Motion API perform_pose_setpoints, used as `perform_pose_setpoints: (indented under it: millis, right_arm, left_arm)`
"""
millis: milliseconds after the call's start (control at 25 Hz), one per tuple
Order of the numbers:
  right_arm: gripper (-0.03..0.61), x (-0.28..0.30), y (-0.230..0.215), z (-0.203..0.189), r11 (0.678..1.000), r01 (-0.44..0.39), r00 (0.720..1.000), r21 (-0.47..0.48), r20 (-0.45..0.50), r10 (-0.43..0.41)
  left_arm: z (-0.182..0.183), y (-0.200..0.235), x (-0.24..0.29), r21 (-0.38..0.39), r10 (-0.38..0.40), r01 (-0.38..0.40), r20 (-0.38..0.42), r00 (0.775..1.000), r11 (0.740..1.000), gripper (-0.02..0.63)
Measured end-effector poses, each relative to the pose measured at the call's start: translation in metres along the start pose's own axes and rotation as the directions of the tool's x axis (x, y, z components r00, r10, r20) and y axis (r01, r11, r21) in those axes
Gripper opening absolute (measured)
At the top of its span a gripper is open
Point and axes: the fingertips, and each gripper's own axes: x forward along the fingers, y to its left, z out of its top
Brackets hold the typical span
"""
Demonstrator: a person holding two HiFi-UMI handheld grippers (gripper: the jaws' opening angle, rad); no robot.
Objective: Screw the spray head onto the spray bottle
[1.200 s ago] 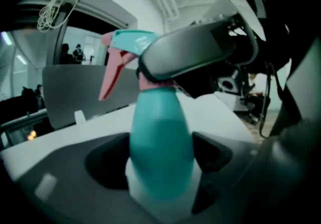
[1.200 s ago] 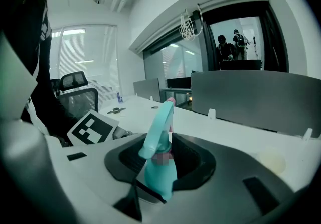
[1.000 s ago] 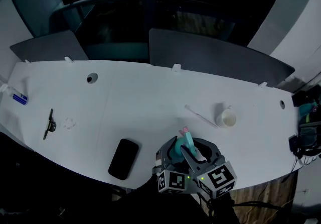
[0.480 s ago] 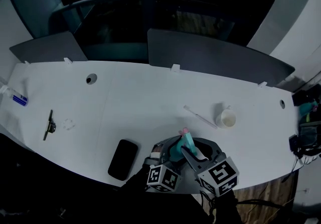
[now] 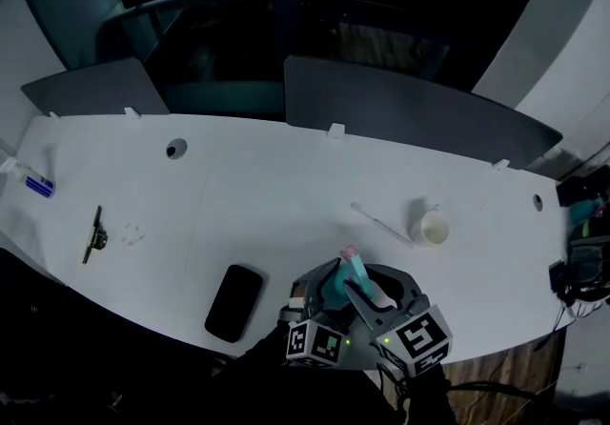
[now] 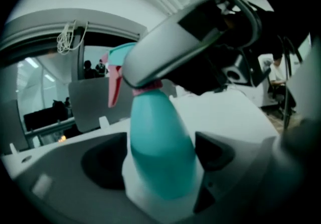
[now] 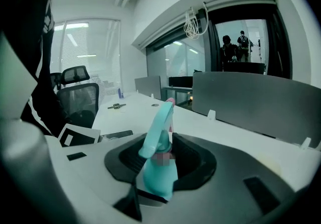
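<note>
pinching the spray head [image 7: 156,127] — right hand-held gripper [image 7: 161,160]

Counter: long, white, curved counter [image 5: 286,185].
Dividers: grey panels [image 5: 410,113] along its far edge.
Chair: black office chair [image 7: 75,92] alongside.
Window: bright glass wall [image 7: 88,47]; room dim.

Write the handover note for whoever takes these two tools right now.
Left tool: open, jaws have just been opening. The spray bottle stands between them, pads clear of it.
Right tool: shut on the spray head at the bottle's neck, by the near edge of the table.
Done: the head sits on the bottle.
Left: tightness cannot be seen. Regrip the bottle, finish turning, check.
</note>
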Motion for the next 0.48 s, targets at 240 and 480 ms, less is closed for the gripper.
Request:
perform_pose_setpoints:
  millis: [240, 480]
  right_arm:
    - [0.168, -0.001, 0.005, -0.009, 0.999, 0.017, 1.0, -0.04, 0.022, -0.017]
    - [0.204, -0.012, 0.009, -0.006, 0.999, 0.003, 0.999, -0.039, 0.047, -0.001]
  left_arm:
    - [-0.005, -0.002, -0.001, -0.007, -0.012, 0.012, 0.004, 1.0, 1.0, 0.423]
    - [-0.009, 0.003, -0.011, -0.037, -0.019, 0.019, -0.01, 1.0, 0.999, 0.431]
